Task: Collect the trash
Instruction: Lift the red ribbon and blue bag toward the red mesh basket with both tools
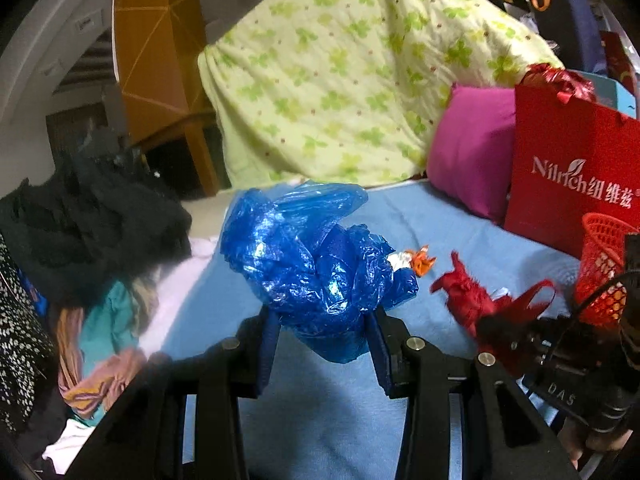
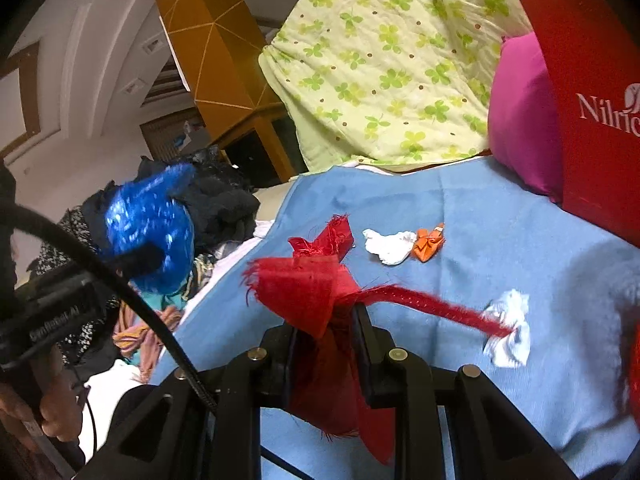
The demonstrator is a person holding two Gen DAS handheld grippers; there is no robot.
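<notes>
My left gripper (image 1: 322,332) is shut on a crumpled blue plastic bag (image 1: 304,264), held up above the light blue bed sheet (image 1: 440,216). The right wrist view shows that bag (image 2: 148,232) at its left. My right gripper (image 2: 326,332) is shut on a frayed red fabric scrap (image 2: 304,296), and a red strip (image 2: 432,304) trails from it to the right. On the sheet beyond lie a white crumpled paper (image 2: 390,246), an orange wrapper (image 2: 430,244) and a white tissue (image 2: 508,332).
A red paper bag (image 1: 572,168) and a red mesh basket (image 1: 600,272) stand at the right, beside a magenta pillow (image 1: 472,148). A green clover-print quilt (image 1: 352,80) is piled at the back. Dark and coloured clothes (image 1: 92,224) are heaped at the left.
</notes>
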